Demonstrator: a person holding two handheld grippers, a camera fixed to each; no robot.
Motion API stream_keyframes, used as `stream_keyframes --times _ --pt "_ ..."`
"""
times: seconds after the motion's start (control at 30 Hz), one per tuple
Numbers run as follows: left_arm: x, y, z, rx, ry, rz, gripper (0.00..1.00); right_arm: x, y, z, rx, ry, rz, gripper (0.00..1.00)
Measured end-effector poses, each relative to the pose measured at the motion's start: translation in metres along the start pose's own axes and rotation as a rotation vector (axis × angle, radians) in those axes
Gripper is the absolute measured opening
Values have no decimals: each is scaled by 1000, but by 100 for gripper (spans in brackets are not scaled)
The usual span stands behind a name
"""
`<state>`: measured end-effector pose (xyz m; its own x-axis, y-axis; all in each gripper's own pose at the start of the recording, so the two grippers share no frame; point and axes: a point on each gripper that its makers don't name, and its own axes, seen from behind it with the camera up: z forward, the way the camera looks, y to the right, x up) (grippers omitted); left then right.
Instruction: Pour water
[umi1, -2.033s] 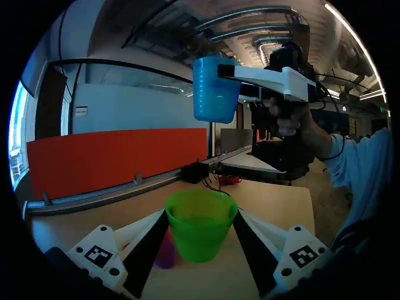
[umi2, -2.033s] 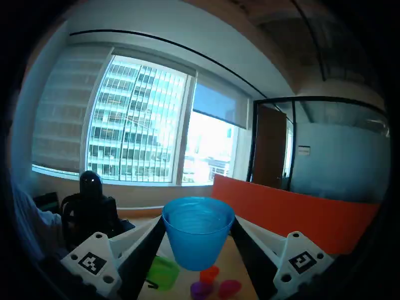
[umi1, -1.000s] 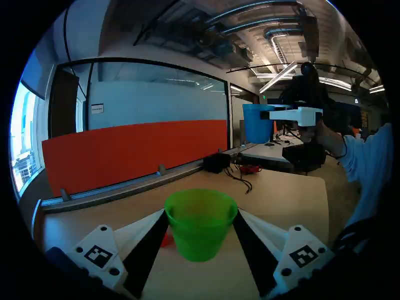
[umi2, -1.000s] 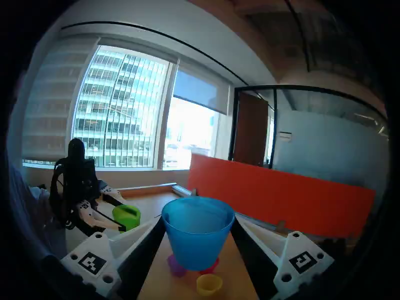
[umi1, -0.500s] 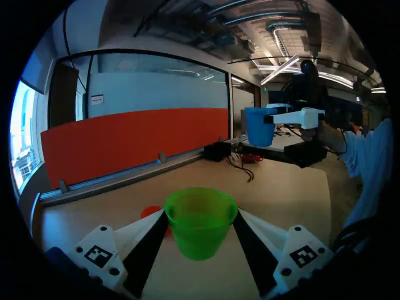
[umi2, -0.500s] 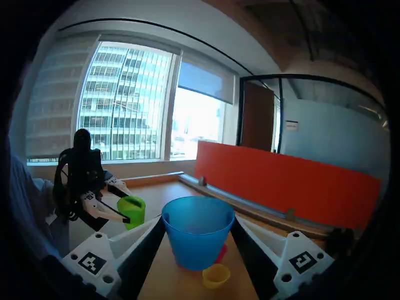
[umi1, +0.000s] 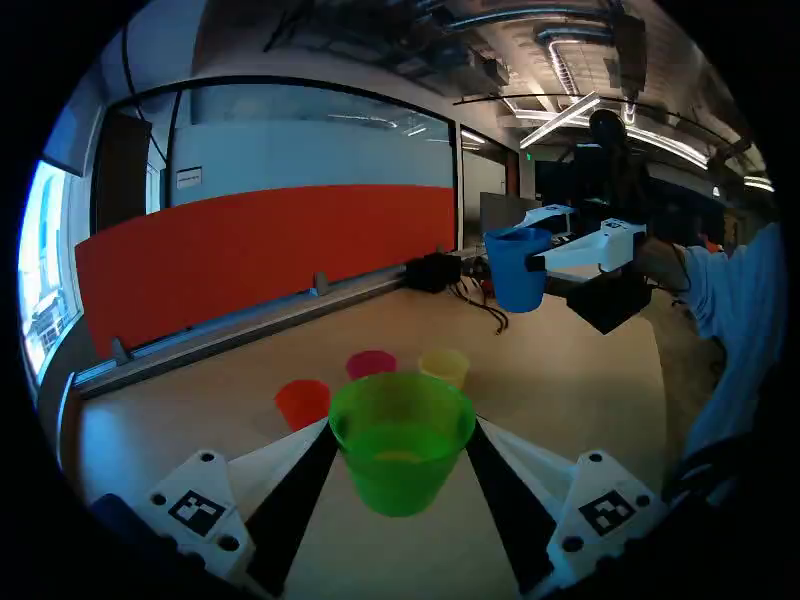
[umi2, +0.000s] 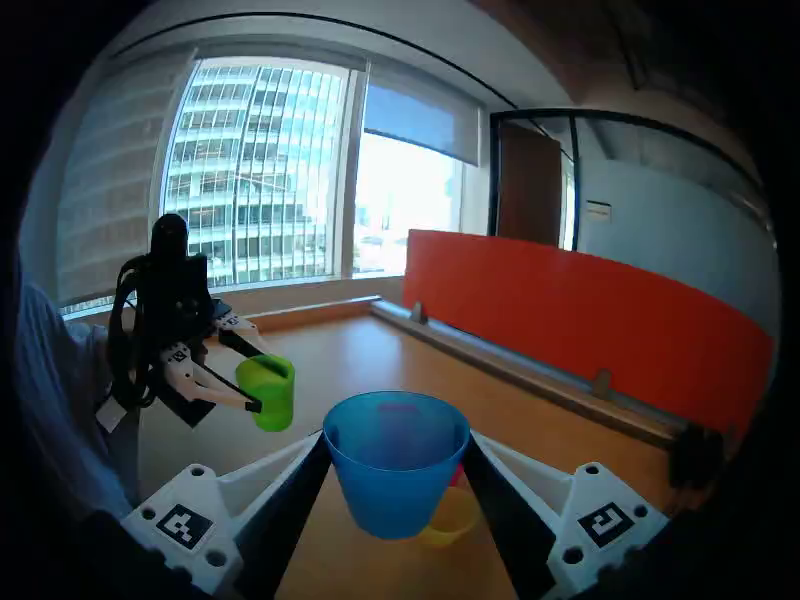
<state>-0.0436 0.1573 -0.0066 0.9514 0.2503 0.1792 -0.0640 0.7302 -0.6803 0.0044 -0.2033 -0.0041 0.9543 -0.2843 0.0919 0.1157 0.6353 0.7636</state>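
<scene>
My left gripper (umi1: 400, 450) is shut on a green cup (umi1: 402, 440), held upright above the wooden table (umi1: 560, 370). In the right gripper view the same green cup (umi2: 268, 391) hangs at the left, between the left gripper's fingers. My right gripper (umi2: 396, 480) is shut on a blue cup (umi2: 396, 474), also upright. From the left gripper view the blue cup (umi1: 516, 268) floats at the upper right, held by a hand (umi1: 660, 262) in a light sleeve. Both cups are apart from each other.
Three small cups stand on the table: orange (umi1: 302, 400), magenta (umi1: 370, 363) and yellow (umi1: 444, 366); the yellow cup (umi2: 450, 518) peeks from under the blue one. An orange partition (umi1: 260, 255) runs along the table's far edge, with cables and a black box (umi1: 434, 272). Large windows (umi2: 260, 180) lie beyond.
Both cameras have tilted down toward the table, bringing the small cups into sight. The blue cup has come lower and nearer the table; the green cup stays gripped.
</scene>
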Motion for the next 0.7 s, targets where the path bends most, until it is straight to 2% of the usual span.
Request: stream_keyframes --times 0.4,0.7 --pt "-31 0 16 -30 -76 -11 87 -46 -5 19 44 -118 4 92" --pt "-50 -5 26 -37 -120 -21 87 -81 -7 29 71 -224 -15 92"
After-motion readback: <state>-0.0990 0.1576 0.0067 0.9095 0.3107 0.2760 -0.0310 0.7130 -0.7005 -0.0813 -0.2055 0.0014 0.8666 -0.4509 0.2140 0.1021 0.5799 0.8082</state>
